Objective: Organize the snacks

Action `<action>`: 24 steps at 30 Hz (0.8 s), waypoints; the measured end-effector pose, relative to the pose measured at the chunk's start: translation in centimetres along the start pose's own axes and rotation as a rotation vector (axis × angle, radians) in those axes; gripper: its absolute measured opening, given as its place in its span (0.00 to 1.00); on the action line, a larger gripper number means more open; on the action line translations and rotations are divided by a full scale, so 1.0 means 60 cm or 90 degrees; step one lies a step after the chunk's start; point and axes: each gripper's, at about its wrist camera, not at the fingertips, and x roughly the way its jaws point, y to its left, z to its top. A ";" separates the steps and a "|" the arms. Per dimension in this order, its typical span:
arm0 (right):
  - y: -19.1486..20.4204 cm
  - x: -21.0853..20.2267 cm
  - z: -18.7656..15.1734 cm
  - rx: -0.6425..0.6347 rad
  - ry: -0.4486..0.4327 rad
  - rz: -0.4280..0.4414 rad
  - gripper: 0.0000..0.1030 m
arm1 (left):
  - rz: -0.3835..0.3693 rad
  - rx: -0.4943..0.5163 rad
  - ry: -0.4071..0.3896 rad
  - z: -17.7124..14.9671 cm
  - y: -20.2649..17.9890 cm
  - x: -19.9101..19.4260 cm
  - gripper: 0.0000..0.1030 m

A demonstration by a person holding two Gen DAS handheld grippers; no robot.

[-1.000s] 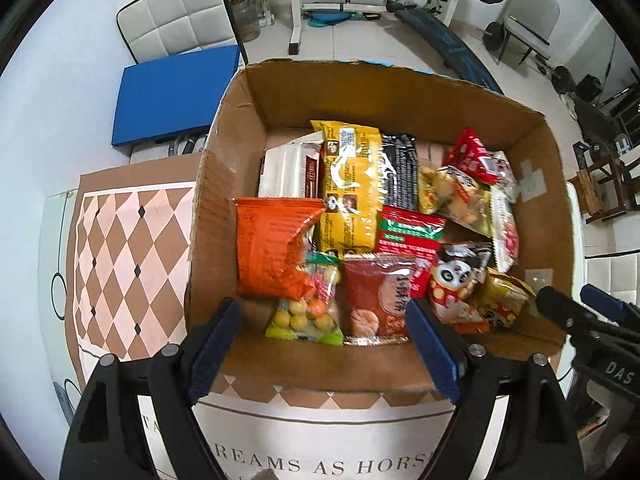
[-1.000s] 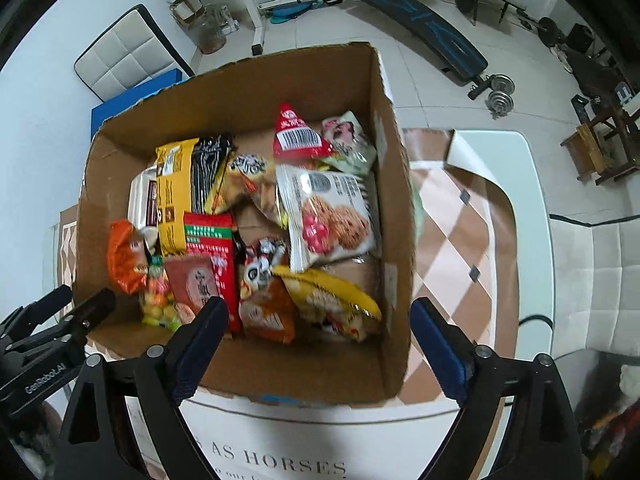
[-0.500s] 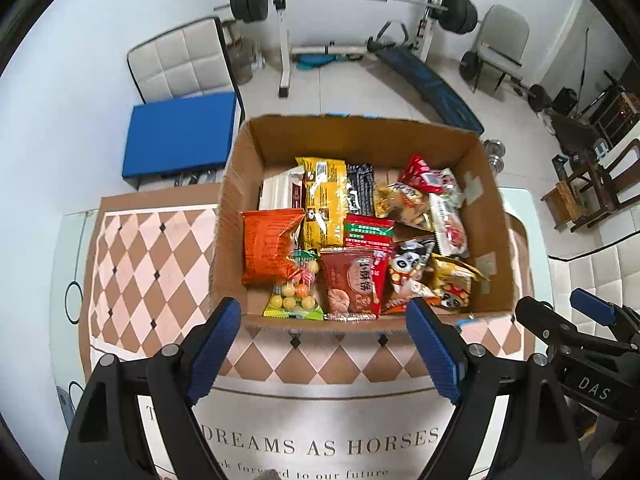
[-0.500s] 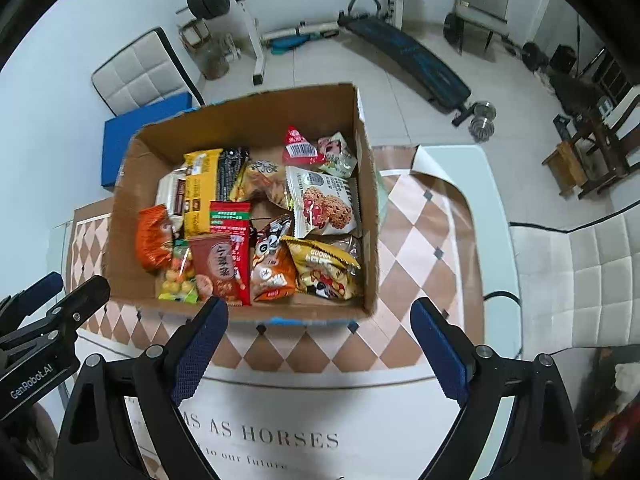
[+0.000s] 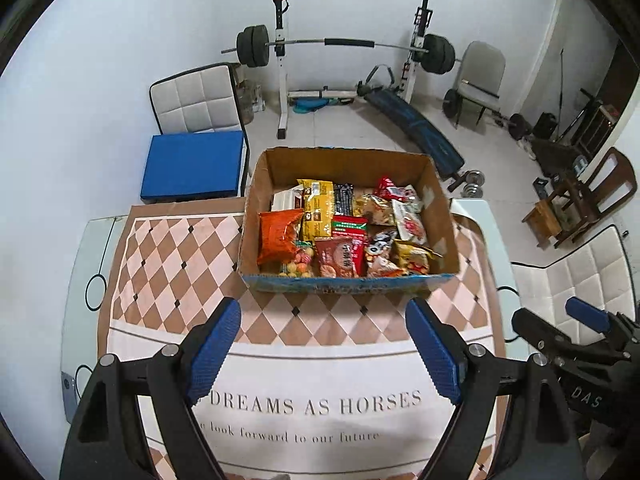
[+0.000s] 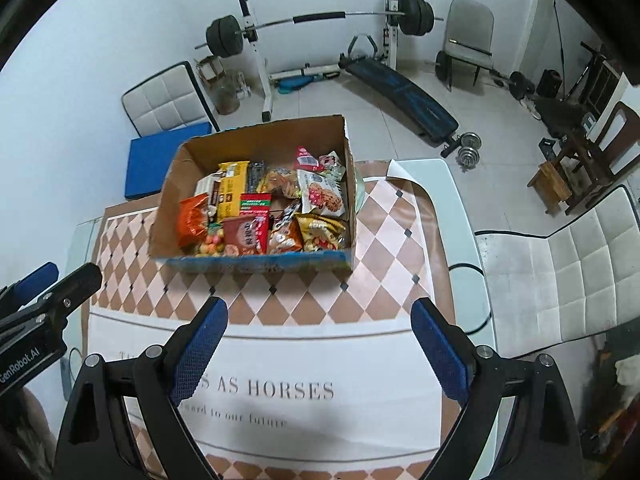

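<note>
Landmark: cardboard box (image 5: 346,216), open-topped, standing on the checked cloth (image 5: 176,248) of the tabletop (image 5: 86,264).
Task items: snack packets (image 5: 344,232) lie inside the box, packed flat and overlapping, filling its floor; none seen outside it.
Handling, judged: foil and film bags, light, soft, crinkly and likely slippery; contents (biscuits, crisps) probably crush under a hard pinch. The orange bag (image 5: 278,234) at the box's left side looks puffed with air.
Where to take hold, judged: a crimped end seam or a free corner, not the bag's belly; the upper packets first, since they cover the others.
Left tool (image 5: 322,350): fingers spread wide, nothing between them, held above the cloth on the near side of the box, well apart from it, pointing toward it.
Right tool (image 6: 320,348): likewise spread and empty, near side of the box, beside the left tool (each shows at the edge of the other's view).
Contact: neither tool touches box or packets.
</note>
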 end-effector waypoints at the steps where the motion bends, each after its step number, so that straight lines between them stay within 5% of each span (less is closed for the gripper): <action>1: 0.001 -0.014 -0.010 0.000 -0.003 0.003 0.92 | -0.001 0.001 -0.003 -0.005 -0.001 -0.010 0.82; 20: 0.010 -0.222 -0.131 -0.016 -0.109 -0.026 0.94 | -0.005 -0.012 -0.084 -0.093 0.005 -0.158 0.82; 24: 0.011 -0.236 -0.134 -0.013 -0.122 -0.020 0.96 | -0.002 -0.021 -0.109 -0.099 0.008 -0.174 0.98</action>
